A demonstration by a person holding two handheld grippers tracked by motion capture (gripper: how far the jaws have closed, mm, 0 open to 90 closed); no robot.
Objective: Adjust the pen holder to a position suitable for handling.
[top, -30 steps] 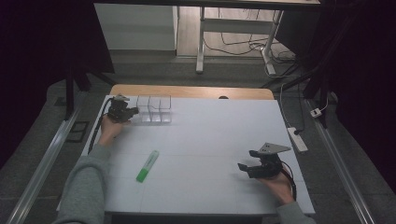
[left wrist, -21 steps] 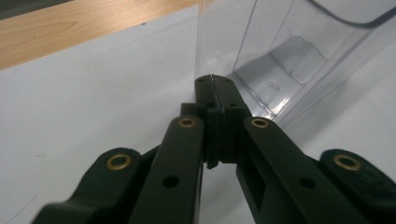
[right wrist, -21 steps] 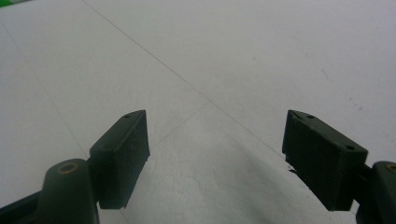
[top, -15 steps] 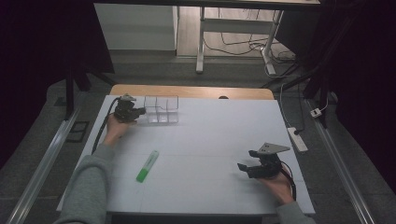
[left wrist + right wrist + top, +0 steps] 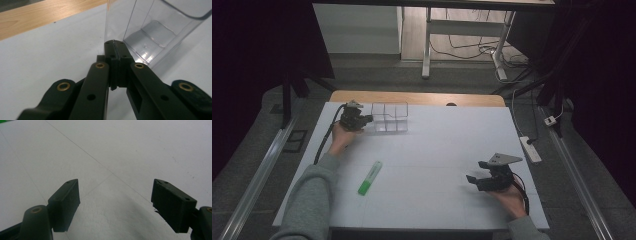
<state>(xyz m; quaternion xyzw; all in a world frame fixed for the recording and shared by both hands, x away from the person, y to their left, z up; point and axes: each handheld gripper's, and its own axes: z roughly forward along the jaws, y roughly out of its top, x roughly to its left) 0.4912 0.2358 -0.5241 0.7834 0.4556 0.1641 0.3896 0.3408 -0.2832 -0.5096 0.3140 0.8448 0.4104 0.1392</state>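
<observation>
Left hand-held gripper (image 5: 114, 42) clamps the clear box (image 5: 152, 30) wall.
Right hand-held gripper (image 5: 116, 195) open, empty, over table (image 5: 125, 150).

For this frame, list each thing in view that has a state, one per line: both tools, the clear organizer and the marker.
left tool: jaws shut on the thin end wall of the organizer.
right tool: jaws open, nothing between them, over bare table.
clear organizer: upright at the far left of the table, compartments empty.
green marker: lying flat on the white table, apart from both tools.
</observation>
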